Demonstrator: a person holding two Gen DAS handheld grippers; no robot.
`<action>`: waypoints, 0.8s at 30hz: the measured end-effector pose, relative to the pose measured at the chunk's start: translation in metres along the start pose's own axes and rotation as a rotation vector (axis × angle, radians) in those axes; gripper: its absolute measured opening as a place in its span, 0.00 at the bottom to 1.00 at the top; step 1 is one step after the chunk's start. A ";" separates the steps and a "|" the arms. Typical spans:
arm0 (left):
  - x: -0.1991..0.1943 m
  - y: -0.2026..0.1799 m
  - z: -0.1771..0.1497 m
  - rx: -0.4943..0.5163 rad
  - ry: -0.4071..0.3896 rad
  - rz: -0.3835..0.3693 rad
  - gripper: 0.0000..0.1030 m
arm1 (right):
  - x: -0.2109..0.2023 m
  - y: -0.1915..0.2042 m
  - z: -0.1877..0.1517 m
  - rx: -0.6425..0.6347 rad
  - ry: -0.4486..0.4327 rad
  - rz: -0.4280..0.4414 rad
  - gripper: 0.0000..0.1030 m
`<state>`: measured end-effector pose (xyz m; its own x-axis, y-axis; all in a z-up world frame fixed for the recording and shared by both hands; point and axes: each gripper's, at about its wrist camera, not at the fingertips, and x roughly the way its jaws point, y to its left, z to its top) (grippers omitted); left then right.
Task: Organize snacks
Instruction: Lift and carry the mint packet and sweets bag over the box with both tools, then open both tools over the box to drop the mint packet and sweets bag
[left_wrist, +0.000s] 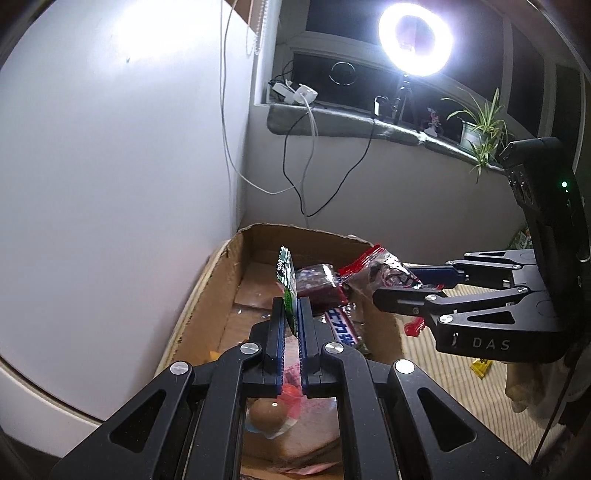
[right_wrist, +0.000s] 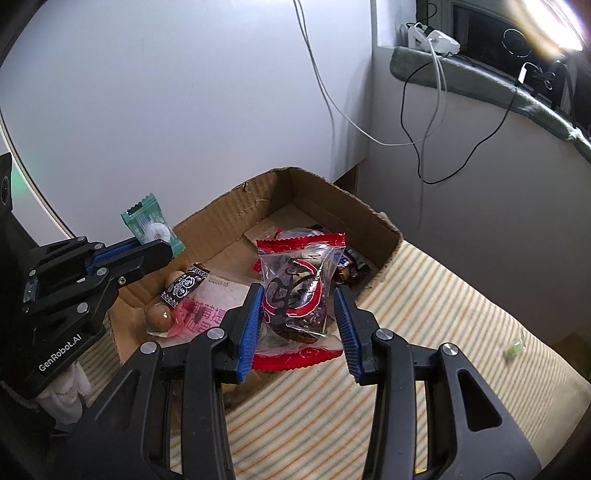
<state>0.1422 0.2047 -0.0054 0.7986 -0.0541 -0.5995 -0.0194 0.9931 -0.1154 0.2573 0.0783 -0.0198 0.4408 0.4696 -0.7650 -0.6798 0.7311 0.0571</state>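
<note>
- While both packets hang over the cardboard box, carry each well inside its walls before letting go.
- Left gripper fingers pinch the green candy packet; right gripper fingers clamp the red-edged snack bag.

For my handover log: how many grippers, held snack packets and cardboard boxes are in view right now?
Grippers: 2, the left gripper and the right gripper
Held snack packets: 2, the green packet in the left and the red-and-clear packet in the right
Cardboard boxes: 1, the cardboard box
Total: 5
</note>
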 end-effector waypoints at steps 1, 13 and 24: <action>0.001 0.001 -0.001 -0.002 0.003 0.000 0.05 | 0.001 0.001 0.001 -0.002 0.003 0.004 0.40; 0.003 0.007 -0.005 -0.020 0.029 0.027 0.37 | 0.015 0.003 0.007 0.006 0.006 0.007 0.46; -0.008 -0.007 -0.013 -0.020 0.044 0.084 0.80 | -0.017 -0.006 -0.001 -0.002 -0.058 -0.073 0.71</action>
<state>0.1283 0.1969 -0.0102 0.7663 0.0239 -0.6421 -0.0970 0.9922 -0.0788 0.2535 0.0653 -0.0082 0.5220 0.4433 -0.7287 -0.6458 0.7635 0.0018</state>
